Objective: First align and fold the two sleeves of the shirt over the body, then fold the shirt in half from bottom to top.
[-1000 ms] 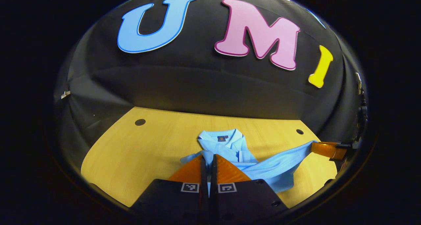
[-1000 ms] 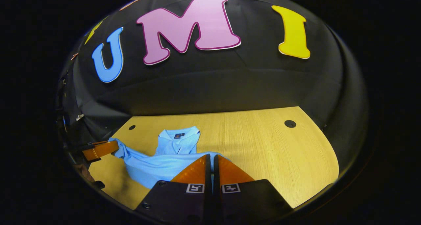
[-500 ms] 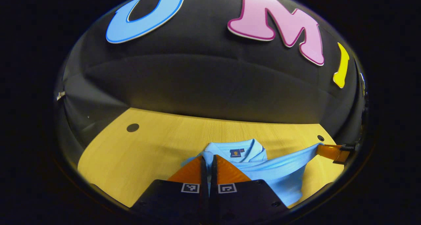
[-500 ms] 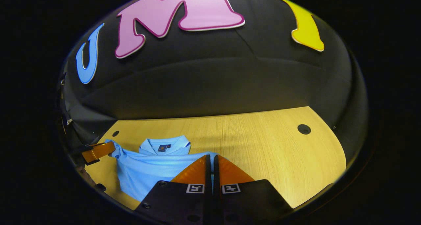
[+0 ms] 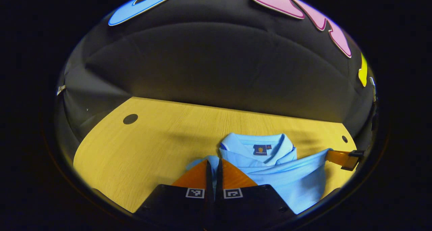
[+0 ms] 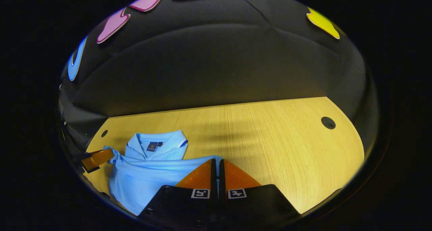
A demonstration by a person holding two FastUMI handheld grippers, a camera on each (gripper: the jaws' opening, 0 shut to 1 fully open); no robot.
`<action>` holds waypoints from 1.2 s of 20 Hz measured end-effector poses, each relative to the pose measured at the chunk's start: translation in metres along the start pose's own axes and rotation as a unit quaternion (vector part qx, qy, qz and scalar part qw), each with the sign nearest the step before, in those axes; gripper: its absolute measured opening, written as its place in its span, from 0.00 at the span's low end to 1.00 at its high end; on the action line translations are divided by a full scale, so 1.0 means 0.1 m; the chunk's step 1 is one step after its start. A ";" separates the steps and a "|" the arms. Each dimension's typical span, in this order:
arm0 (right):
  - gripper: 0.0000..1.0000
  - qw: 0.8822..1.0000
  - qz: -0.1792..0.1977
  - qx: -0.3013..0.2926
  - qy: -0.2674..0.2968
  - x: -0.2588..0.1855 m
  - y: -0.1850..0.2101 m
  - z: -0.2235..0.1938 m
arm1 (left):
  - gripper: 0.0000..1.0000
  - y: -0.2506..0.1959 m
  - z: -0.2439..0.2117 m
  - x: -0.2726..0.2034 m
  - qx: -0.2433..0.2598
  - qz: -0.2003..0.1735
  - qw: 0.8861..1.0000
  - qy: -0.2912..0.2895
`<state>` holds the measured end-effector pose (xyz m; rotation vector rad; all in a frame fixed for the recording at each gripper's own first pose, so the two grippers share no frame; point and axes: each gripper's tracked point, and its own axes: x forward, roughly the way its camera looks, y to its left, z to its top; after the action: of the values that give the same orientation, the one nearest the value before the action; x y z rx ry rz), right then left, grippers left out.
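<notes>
The light blue shirt (image 5: 287, 177) is held over the wooden worktop (image 5: 141, 150). An edge of it is pinched between the closed fingers of the left gripper (image 5: 213, 161), with the collar just beyond and right of them. Its other edge is clamped between the closed fingers of the right gripper (image 6: 216, 160), the collar lying beyond and left.

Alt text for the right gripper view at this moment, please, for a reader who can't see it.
The right gripper, jaws shut on the hem of a light blue polo shirt, holds it just short of the collar on a wooden table. The left gripper grips the hem's other corner at the far left.
</notes>
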<state>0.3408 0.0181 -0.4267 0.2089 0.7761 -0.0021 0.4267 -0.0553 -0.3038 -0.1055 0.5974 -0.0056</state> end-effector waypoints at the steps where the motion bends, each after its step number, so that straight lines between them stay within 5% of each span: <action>1: 0.05 1.000 -0.003 0.001 0.005 0.04 -0.01 -0.03 | 0.06 0.00 -0.04 0.03 0.000 0.000 1.000 0.005; 13: 0.07 0.999 -0.028 -0.011 0.027 0.13 -0.07 -0.19 | 0.08 0.02 -0.20 0.14 0.035 0.017 0.999 0.030; 17: 0.19 0.999 -0.033 -0.024 0.026 0.11 -0.06 -0.22 | 0.24 0.05 -0.17 0.13 0.027 0.015 0.999 0.027; 18: 0.29 0.999 -0.035 -0.025 0.024 0.09 -0.06 -0.21 | 0.38 0.07 -0.17 0.13 0.026 0.015 0.999 0.026; 19: 0.27 0.999 -0.039 -0.027 0.022 0.08 -0.07 -0.19 | 0.53 0.08 -0.16 0.12 0.024 0.015 0.999 0.025; 20: 0.36 0.999 -0.042 -0.027 0.018 0.07 -0.09 -0.16 | 0.53 0.09 -0.15 0.11 0.023 0.013 0.999 0.024; 24: 0.55 0.999 -0.039 -0.028 0.015 0.01 -0.05 -0.13 | 0.81 0.13 -0.10 0.03 0.031 0.022 0.999 0.018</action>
<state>0.3318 0.0153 -0.4377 0.1260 0.8119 -0.0513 0.4235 -0.0431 -0.3150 -0.0325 0.6339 0.0175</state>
